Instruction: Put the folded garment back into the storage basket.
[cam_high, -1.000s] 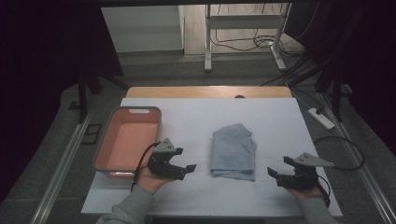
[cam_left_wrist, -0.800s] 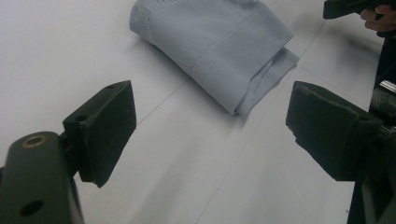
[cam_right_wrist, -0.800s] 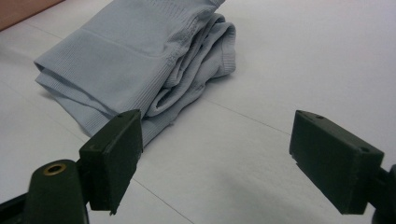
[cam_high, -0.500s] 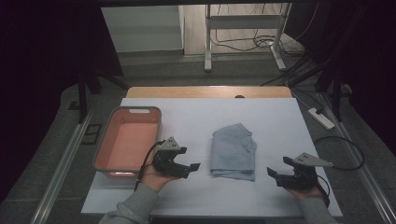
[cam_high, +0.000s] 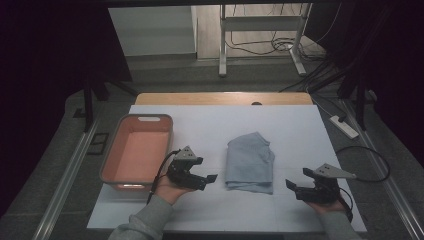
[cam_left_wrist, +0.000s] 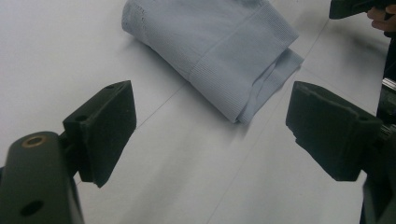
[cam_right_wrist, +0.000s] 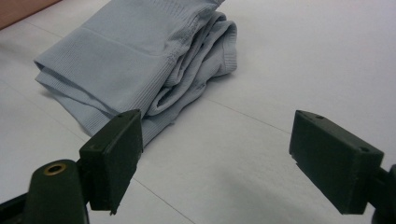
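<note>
A folded light-blue cloth (cam_high: 249, 161) lies on the white table top (cam_high: 280, 125), near the middle. My left gripper (cam_high: 209, 179) is just left of the cloth's near corner, held low over the table, jaws wide apart with nothing between them. In the left gripper view the cloth (cam_left_wrist: 219, 51) lies ahead of the open left gripper (cam_left_wrist: 210, 130). My right gripper (cam_high: 290, 185) sits right of the cloth near the front edge, open and empty. The right gripper view shows the cloth (cam_right_wrist: 140, 60) ahead and left of the open right gripper (cam_right_wrist: 215, 158).
A salmon-pink tub (cam_high: 137, 150), empty inside, stands at the left of the table, close behind my left hand. A wooden strip (cam_high: 220, 98) runs along the table's far edge. A power strip (cam_high: 344, 126) and cables lie on the floor at right.
My left gripper has moved right, toward the cloth's near left corner. The right gripper has stayed where it was, and the cloth has not moved.
</note>
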